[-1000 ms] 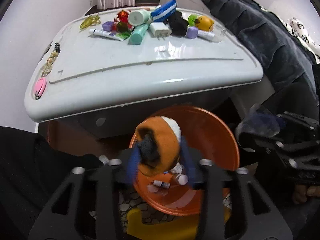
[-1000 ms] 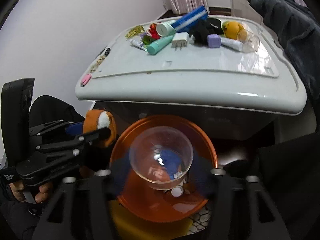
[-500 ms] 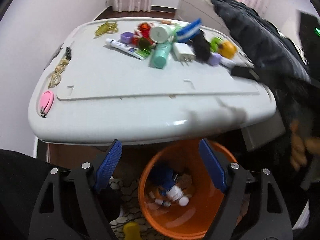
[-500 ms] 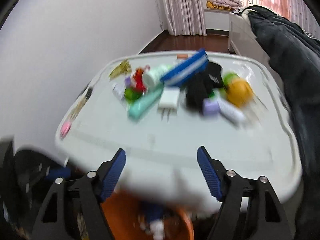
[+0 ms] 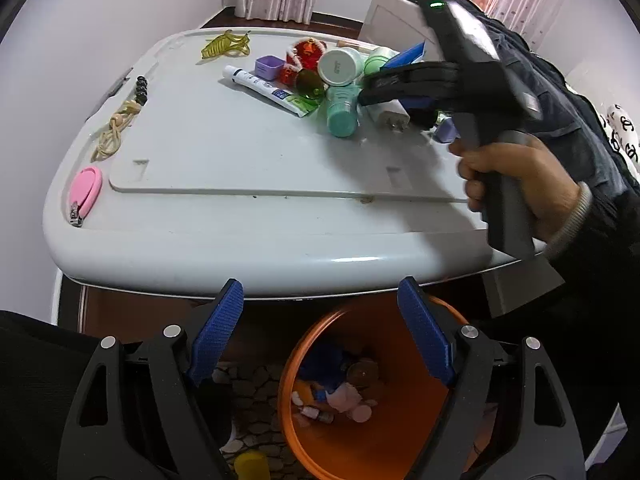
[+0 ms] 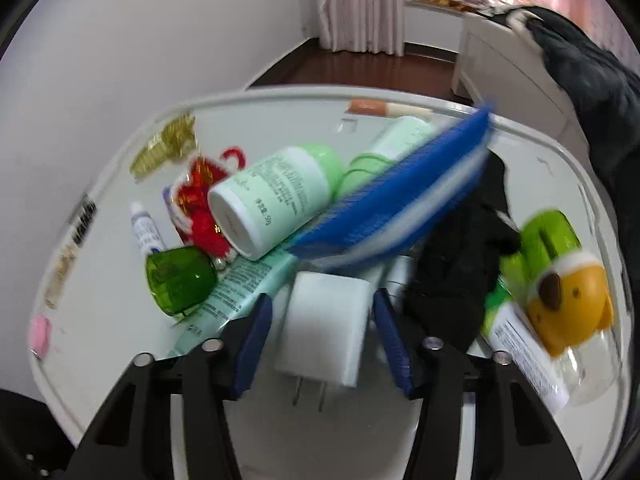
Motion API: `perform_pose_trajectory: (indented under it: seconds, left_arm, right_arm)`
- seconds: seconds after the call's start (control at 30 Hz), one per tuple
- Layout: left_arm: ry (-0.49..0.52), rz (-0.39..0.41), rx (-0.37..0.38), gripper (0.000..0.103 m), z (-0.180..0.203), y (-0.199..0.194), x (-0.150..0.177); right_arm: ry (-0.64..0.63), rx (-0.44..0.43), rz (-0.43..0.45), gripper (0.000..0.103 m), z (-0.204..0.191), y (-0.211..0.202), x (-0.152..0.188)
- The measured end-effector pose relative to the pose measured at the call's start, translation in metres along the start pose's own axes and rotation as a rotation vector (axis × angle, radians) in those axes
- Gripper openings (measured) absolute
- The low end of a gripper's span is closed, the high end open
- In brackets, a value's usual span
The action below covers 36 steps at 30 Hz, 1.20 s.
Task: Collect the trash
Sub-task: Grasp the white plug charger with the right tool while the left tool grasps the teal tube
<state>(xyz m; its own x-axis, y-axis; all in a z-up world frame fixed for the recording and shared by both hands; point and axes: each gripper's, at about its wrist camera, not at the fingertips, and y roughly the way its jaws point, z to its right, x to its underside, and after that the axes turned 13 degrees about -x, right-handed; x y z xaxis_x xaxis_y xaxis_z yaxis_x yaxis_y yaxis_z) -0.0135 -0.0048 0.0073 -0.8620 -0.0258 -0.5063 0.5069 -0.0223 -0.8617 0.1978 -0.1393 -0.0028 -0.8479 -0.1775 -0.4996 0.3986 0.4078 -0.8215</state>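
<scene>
The right hand-held gripper [image 6: 322, 334] is spread around the white plug adapter [image 6: 326, 330], one blue finger on each side with a small gap still showing, so nothing is pinched yet. The adapter lies on the white surface [image 5: 240, 160] at the near edge of the clutter pile, prongs pointing toward the camera. The risk here is crowding: the teal tube [image 6: 236, 292] sits just left of the adapter and the black cloth [image 6: 460, 264] just right, so a closing finger could catch either one and drag it along, or push the adapter askew so it slips out. The blue-and-white case [image 6: 396, 204] leans over the adapter's far end and may topple when the adapter lifts away (the green-capped bottle [image 6: 276, 200] rests against it too and could roll). The left hand-held gripper [image 5: 320, 336] hangs spread and empty above the orange bin [image 5: 360, 432], which stands below the surface's near edge; a loose grip could drop the adapter short of it.
</scene>
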Motion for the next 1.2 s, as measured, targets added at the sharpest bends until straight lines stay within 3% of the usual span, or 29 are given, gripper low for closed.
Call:
perform_pose_trajectory:
  seconds: [0.23, 0.37, 0.6, 0.77, 0.97, 1.0, 1.07, 1.1, 1.13, 1.2]
  left_arm:
    - [-0.007, -0.007, -0.007, 0.078, 0.0, 0.001, 0.002]
    - [-0.031, 0.009, -0.022, 0.078, -0.003, 0.0, -0.005]
    - [-0.008, 0.035, -0.019, 0.078, 0.029, 0.03, -0.058]
    - [0.05, 0.099, -0.069, 0.078, 0.056, 0.064, -0.1]
    - [0.069, 0.071, -0.097, 0.077, 0.064, 0.101, -0.121]
    - [0.087, 0.081, -0.104, 0.076, 0.067, 0.104, -0.124]
    - [0.117, 0.081, -0.114, 0.057, 0.074, 0.108, -0.129]
    - [0.122, 0.081, -0.122, 0.04, 0.075, 0.108, -0.13]
    - [0.13, 0.088, -0.12, 0.03, 0.075, 0.108, -0.131]
    - [0.136, 0.09, -0.107, 0.03, 0.073, 0.108, -0.133]
  right_arm:
    - [0.017, 0.019, -0.02, 0.039, -0.001, 0.008, 0.002]
    - [0.03, -0.001, -0.033, 0.039, 0.004, -0.009, 0.024]
    - [0.102, -0.033, -0.028, 0.039, 0.033, -0.061, 0.066]
    - [0.069, 0.018, -0.016, 0.04, 0.044, -0.063, 0.081]
    - [0.041, 0.033, 0.019, 0.04, 0.04, -0.062, 0.089]
    - [0.036, 0.037, 0.025, 0.04, 0.04, -0.064, 0.091]
    - [0.021, 0.047, 0.033, 0.04, 0.04, -0.069, 0.096]
    - [0.027, 0.042, 0.041, 0.04, 0.04, -0.07, 0.098]
    - [0.028, 0.042, 0.043, 0.04, 0.039, -0.069, 0.1]
    - [0.014, 0.061, 0.049, 0.039, 0.037, -0.073, 0.104]
